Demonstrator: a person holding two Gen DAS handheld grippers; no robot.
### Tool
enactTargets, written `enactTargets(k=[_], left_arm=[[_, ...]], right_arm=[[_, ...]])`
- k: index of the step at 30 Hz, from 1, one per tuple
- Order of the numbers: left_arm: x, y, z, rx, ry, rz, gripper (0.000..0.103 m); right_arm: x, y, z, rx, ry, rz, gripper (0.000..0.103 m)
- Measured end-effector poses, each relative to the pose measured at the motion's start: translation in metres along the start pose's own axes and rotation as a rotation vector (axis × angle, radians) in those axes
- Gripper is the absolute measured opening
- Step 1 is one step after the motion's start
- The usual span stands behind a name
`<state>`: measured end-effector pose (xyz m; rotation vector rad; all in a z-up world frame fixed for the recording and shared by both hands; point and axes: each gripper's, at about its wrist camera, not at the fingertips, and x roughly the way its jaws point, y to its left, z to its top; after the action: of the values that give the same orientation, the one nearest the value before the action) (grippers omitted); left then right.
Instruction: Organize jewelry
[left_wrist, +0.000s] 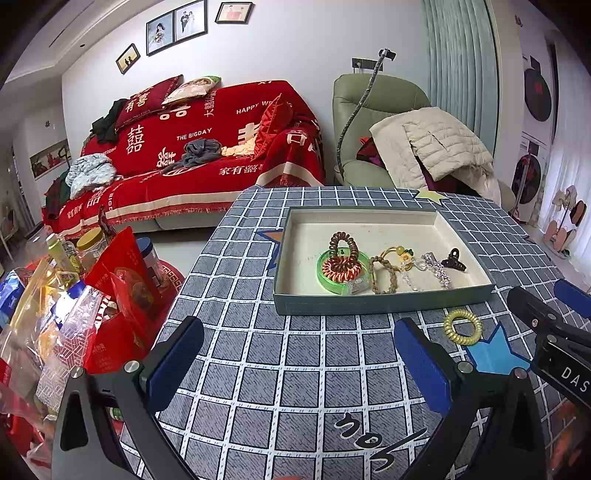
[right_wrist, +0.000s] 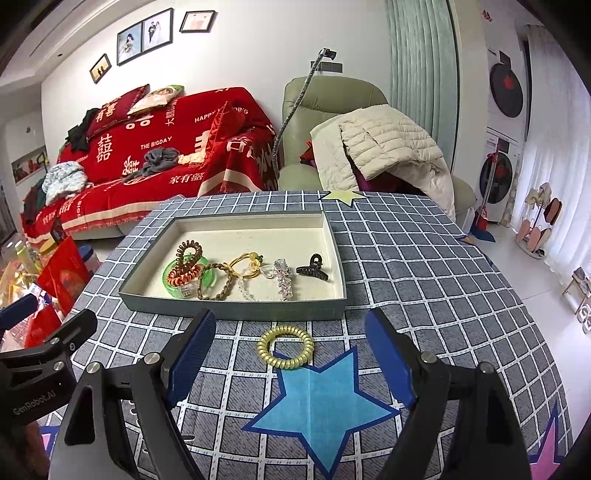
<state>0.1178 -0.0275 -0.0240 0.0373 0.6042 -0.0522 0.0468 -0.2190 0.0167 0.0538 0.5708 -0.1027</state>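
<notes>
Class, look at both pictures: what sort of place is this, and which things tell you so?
Most likely a home living room: a sofa under a red cover, a green armchair, framed photos on the wall.

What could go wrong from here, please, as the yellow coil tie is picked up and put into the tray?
1. The yellow coil tie lies flat on the cloth, so the open right gripper may pinch fabric or let the springy ring slip out.
2. The tie sits close to the tray wall; a low carry could catch the rim and shove the tray.
3. The left gripper hangs open nearby, and the two could collide.
</notes>
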Motion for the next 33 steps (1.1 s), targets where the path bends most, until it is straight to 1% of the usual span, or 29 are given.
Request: enactTargets(k=[33], left_arm=[[0.0027, -0.0013, -0.0027, 0.002, 0.006, -0.003, 0.103]], right_arm=[[0.0007, -0.0009, -0.0004, -0.001, 0.005, -0.003, 0.085]])
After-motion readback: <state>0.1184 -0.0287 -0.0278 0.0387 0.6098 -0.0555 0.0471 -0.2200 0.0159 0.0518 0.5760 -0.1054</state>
